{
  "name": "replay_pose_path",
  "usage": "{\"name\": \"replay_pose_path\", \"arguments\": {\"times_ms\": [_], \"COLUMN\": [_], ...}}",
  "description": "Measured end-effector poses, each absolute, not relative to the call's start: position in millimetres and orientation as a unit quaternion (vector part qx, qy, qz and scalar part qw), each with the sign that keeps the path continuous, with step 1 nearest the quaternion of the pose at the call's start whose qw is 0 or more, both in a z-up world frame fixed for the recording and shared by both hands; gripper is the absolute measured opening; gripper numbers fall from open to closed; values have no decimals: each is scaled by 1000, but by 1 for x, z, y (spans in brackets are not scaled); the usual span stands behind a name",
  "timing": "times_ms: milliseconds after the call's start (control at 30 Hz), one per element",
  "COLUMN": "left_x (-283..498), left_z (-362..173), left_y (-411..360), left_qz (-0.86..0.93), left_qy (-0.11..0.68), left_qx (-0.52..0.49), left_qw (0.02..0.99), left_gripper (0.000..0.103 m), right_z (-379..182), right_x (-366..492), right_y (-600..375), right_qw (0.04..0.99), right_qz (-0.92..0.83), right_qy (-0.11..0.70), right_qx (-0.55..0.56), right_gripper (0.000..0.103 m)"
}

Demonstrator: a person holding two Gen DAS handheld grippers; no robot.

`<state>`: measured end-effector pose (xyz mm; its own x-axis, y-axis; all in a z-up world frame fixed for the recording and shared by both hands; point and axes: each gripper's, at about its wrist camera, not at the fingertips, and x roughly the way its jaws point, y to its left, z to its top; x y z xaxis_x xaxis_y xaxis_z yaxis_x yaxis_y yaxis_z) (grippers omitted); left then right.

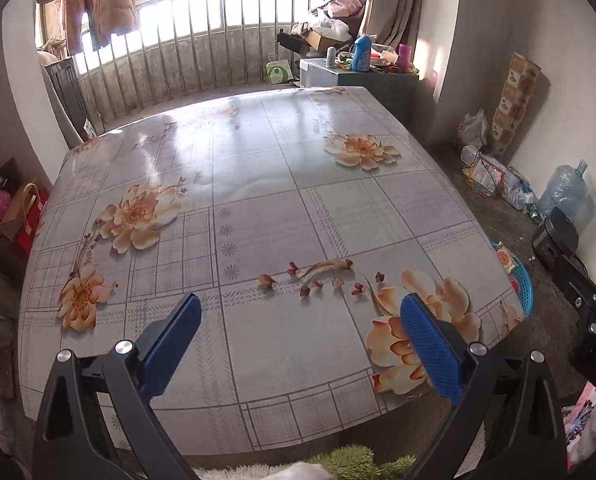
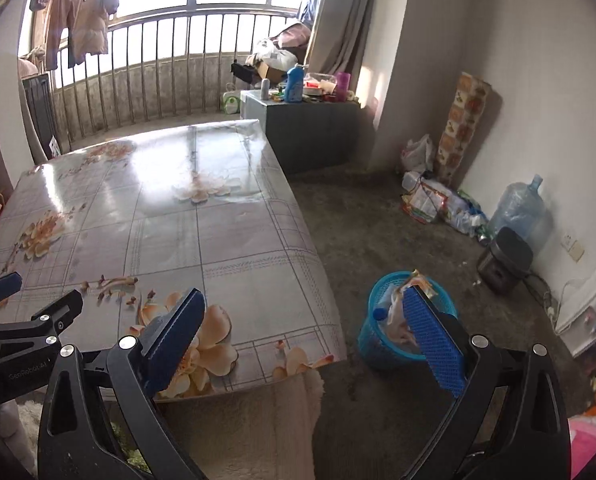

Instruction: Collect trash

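Observation:
A blue plastic basket (image 2: 372,338) stands on the floor off the table's right front corner, holding crumpled wrappers (image 2: 398,314) and a snack packet (image 2: 420,280). My right gripper (image 2: 304,294) is open above the table corner and floor, with nothing between its blue pads; its right pad overlaps the basket in the picture. My left gripper (image 1: 302,302) hangs open over the front of the flower-print table (image 1: 257,208), holding nothing. From the left wrist view the basket (image 1: 524,284) peeks out past the table's right edge. The left gripper (image 2: 47,288) shows at the far left of the right wrist view.
A grey cabinet (image 2: 310,132) with bottles stands behind the table. Bags, a water jug (image 2: 518,208) and a black appliance (image 2: 506,260) line the right wall. A fluffy cover (image 2: 257,420) lies at the table's near edge. Bare concrete floor lies between table and wall.

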<state>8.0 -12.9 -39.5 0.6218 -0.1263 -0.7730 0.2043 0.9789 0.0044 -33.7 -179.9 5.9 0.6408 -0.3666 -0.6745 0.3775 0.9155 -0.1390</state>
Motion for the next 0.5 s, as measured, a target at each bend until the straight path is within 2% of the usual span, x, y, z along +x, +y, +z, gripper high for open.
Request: {"name": "replay_pose_path", "arguments": {"times_ms": [200, 500], "left_x": [7, 12], "left_z": [-53, -53], "left_y": [-17, -28], "left_qz": [-79, -82], "left_qy": [439, 447], "left_qx": [82, 96], "left_qw": [891, 886], "left_gripper": [98, 98], "right_z": [-25, -26], "right_x": [-37, -49], "right_y": [-190, -197], "right_qw": [869, 849], "right_qz": [-230, -272], "right_qy": [439, 453], "right_qx": [-9, -24], "right_gripper": [95, 95]}}
